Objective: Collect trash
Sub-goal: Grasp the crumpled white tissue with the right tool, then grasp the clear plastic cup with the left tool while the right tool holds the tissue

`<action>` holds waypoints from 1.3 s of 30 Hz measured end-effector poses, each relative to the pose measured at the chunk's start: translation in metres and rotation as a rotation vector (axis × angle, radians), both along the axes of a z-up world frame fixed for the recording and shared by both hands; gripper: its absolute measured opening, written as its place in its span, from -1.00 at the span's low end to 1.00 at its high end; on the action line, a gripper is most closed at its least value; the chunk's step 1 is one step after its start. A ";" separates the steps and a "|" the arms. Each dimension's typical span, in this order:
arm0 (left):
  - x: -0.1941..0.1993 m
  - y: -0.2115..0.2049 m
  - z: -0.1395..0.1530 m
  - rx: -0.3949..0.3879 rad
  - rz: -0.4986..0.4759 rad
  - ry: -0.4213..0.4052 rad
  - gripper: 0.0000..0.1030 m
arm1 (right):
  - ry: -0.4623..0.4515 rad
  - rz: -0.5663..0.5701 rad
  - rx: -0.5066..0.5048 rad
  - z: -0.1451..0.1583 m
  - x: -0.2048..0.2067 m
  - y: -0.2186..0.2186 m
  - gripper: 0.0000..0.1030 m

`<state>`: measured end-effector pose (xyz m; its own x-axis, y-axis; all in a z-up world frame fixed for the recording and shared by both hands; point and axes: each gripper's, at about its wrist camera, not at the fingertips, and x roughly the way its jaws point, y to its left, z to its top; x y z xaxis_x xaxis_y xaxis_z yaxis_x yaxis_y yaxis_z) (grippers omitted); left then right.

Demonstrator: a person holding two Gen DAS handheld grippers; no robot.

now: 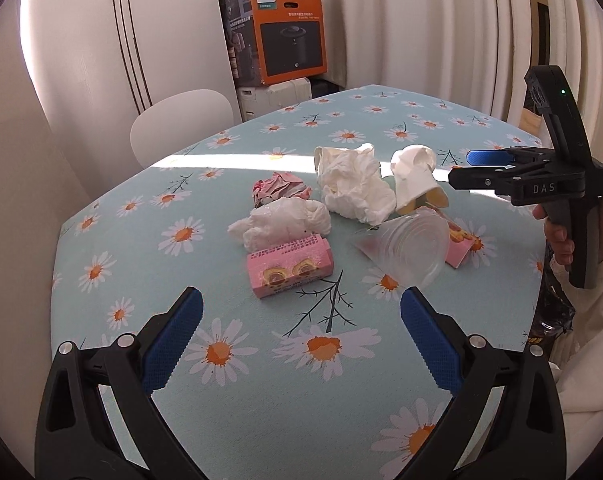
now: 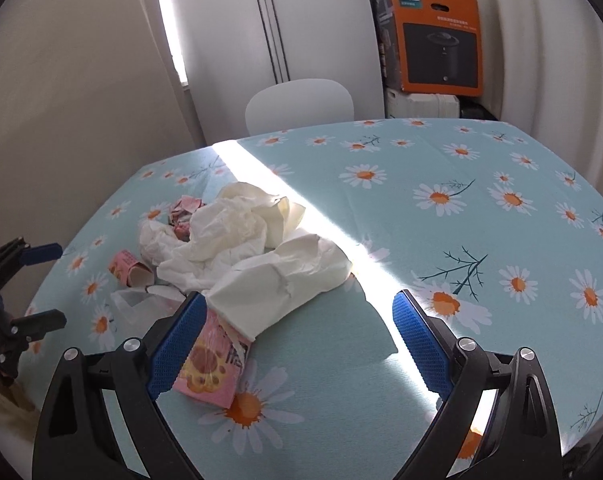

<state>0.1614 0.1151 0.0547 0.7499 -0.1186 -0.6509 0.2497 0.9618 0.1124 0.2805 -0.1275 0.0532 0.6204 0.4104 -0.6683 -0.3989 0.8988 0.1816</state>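
Note:
A heap of trash lies mid-table: a pink snack box (image 1: pixel 290 266), a clear plastic cup (image 1: pixel 411 246) on its side, a crumpled white plastic bag (image 1: pixel 281 222), a pink crumpled wrapper (image 1: pixel 279 188), white crumpled paper (image 1: pixel 353 184), a crushed white paper cup (image 1: pixel 415 178) and a flat pink packet (image 1: pixel 459 246). My left gripper (image 1: pixel 301 320) is open and empty, just short of the pink box. My right gripper (image 2: pixel 297 328) is open and empty over the crushed paper cup (image 2: pixel 281 280) and pink packet (image 2: pixel 211 368); it also shows in the left wrist view (image 1: pixel 463 168).
The table wears a light-blue daisy cloth (image 1: pixel 229 360). A white chair (image 1: pixel 181 128) stands at the far side. An orange Philips box (image 1: pixel 289 32) sits on stacked boxes by the curtains. A dark bag (image 1: pixel 549 316) hangs at the right table edge.

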 end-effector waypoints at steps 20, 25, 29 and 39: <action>-0.002 -0.002 -0.007 -0.006 -0.069 0.025 0.88 | 0.137 -0.009 0.168 -0.022 0.033 0.012 -0.19; 0.008 -0.019 -0.014 -0.023 -0.092 0.063 0.88 | 0.055 0.008 0.142 -0.011 0.016 0.003 -0.19; 0.016 -0.034 -0.017 -0.042 -0.111 0.083 0.88 | 0.029 0.017 0.132 -0.008 0.005 -0.008 -0.19; 0.049 -0.059 -0.025 -0.104 -0.102 0.173 0.88 | 0.007 0.021 0.115 -0.006 -0.015 -0.037 -0.18</action>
<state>0.2105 0.0559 0.0294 0.6090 -0.2619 -0.7487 0.3536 0.9346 -0.0393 0.2652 -0.1646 0.0474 0.6062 0.4974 -0.6205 -0.4157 0.8634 0.2860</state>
